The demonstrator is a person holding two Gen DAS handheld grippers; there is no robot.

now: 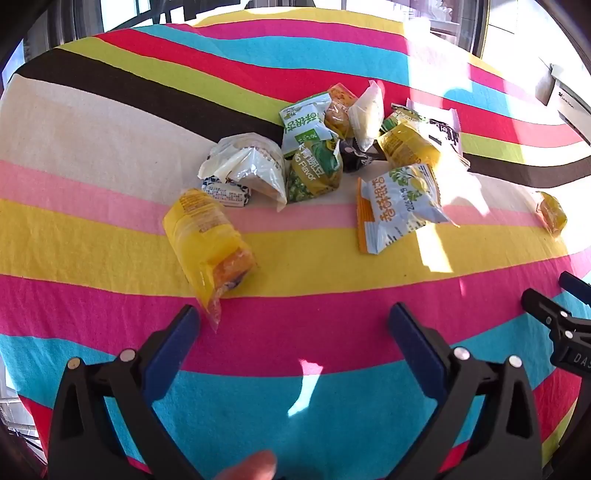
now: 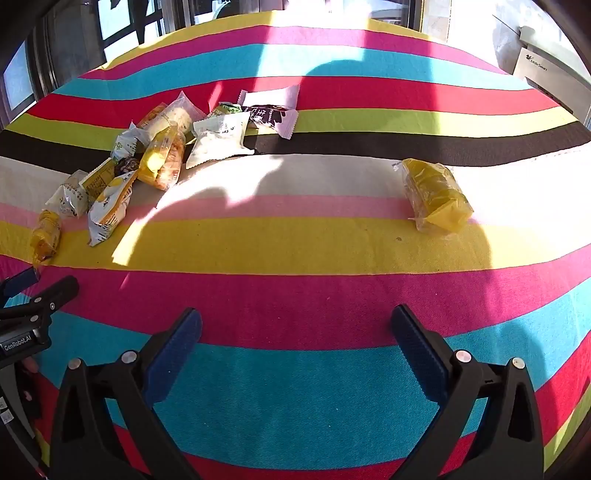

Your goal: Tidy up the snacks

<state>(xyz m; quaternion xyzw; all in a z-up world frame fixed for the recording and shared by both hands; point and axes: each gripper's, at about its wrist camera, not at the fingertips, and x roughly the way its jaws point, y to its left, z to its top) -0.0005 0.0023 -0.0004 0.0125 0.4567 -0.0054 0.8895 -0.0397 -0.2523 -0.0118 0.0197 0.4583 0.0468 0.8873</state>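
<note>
- Left gripper (image 1: 293,319): fingers (image 1: 177,343) spread wide, nothing between them, tilted down above the striped cloth (image 1: 110,236); one blue pad just beside the tail of a yellow snack pack (image 1: 208,243), contact not clear.
- Right gripper (image 2: 295,323): equally wide apart, empty, over pink and blue stripes.
- Snack pile (image 1: 332,147) heaped mid-cloth, packets overlapping; a lone yellow packet (image 2: 436,194) well apart to the right.
- Bright sun patches across the cloth; windows (image 2: 118,26) and a white appliance (image 2: 554,74) beyond.
- Packets at the bottom of the pile largely hidden; print mostly unreadable.
</note>
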